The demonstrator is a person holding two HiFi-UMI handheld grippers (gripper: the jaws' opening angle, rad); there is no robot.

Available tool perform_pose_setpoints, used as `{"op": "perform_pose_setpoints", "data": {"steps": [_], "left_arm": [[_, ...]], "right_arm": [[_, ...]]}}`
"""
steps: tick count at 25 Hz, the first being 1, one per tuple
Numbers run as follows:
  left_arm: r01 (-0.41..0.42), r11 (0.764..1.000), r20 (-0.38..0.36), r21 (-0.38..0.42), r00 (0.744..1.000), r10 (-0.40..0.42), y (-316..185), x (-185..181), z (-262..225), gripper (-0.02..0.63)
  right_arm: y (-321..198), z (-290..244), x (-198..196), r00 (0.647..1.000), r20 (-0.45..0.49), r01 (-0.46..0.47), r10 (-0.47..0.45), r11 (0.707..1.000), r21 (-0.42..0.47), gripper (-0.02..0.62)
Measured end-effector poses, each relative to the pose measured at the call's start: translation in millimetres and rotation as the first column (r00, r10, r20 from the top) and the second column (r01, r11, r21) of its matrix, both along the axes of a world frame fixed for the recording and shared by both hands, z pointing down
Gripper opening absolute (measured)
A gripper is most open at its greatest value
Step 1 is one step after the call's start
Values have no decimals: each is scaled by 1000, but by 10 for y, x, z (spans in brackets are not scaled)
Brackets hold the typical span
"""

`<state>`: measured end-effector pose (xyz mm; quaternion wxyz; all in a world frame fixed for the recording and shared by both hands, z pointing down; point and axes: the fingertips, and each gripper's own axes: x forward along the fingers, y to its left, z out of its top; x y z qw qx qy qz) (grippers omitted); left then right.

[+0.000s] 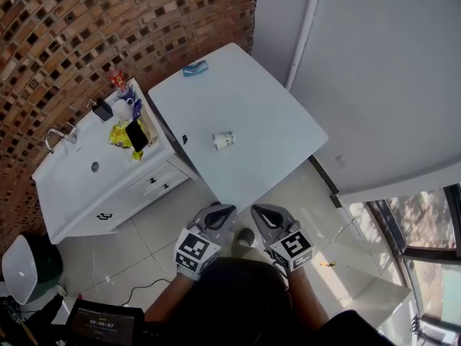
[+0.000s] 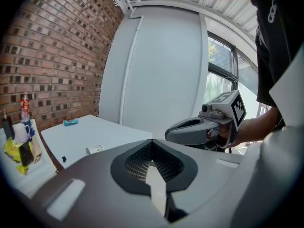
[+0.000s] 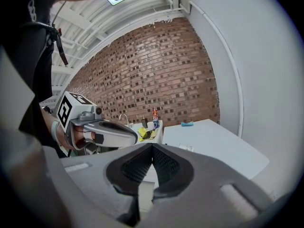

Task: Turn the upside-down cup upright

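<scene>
A small white cup (image 1: 224,140) rests near the middle of the white table (image 1: 274,121); from here I cannot tell how it stands. It also shows small in the left gripper view as the cup (image 2: 95,149) and in the right gripper view as the cup (image 3: 186,147). My left gripper (image 1: 225,211) and right gripper (image 1: 259,212) hover side by side off the table's near edge, well short of the cup. Both point toward the table. The left gripper (image 2: 152,141) has its jaws together with nothing held. The right gripper (image 3: 152,146) is likewise shut and empty.
A blue object (image 1: 195,68) lies at the table's far corner. Left of the table stands a white sink cabinet (image 1: 86,193) with bottles and yellow packets (image 1: 128,132) on its counter. A brick wall (image 1: 86,34) runs behind, and a window (image 1: 425,222) sits at the right.
</scene>
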<state>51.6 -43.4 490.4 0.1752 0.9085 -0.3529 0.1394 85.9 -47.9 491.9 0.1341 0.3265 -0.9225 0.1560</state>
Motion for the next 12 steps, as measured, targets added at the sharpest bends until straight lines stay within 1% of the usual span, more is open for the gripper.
{"op": "perform_pose_setpoints", "data": {"steps": [7, 12], "left_arm": [[-3, 1000, -27, -6, 1000, 3, -323, -164, 0, 15], [-9, 1000, -41, -14, 999, 9, -593, -297, 30, 15]], "right_arm": [[-349, 48, -138, 1000, -22, -5, 4, 1000, -14, -8], [-597, 168, -259, 999, -43, -17, 15, 999, -45, -8]]}}
